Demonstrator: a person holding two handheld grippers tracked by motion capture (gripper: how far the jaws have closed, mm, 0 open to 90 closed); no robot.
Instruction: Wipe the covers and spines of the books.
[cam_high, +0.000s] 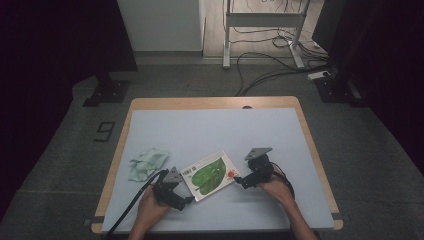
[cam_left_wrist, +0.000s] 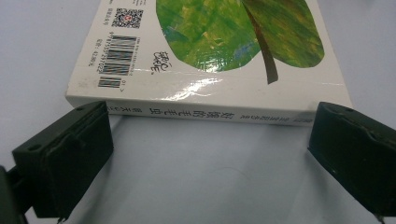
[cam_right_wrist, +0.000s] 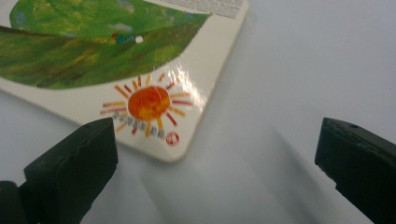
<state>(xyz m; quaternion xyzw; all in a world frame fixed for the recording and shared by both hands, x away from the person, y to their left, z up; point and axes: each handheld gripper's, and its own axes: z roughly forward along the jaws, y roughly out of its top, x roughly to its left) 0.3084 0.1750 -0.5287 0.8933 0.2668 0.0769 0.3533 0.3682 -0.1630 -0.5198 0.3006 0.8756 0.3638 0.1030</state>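
Note:
A white picture book (cam_high: 210, 174) with a big green leaf and a small orange sun on its back cover lies flat on the pale blue table mat (cam_high: 215, 130). My left gripper (cam_high: 183, 201) is open at the book's near-left edge. In the left gripper view the book's spine (cam_left_wrist: 205, 113) with printed characters runs just beyond the left gripper (cam_left_wrist: 210, 158), whose jaws stand wide apart. My right gripper (cam_high: 239, 181) is open beside the book's right corner. In the right gripper view the book's sun corner (cam_right_wrist: 152, 109) lies just ahead of the right gripper (cam_right_wrist: 219, 163), nearer its left jaw.
A crumpled pale green cloth (cam_high: 146, 163) lies on the mat left of the book. The wooden table edge (cam_high: 215, 103) frames the mat. Cables (cam_high: 270, 65) and a metal stand (cam_high: 262, 22) are on the floor beyond the table.

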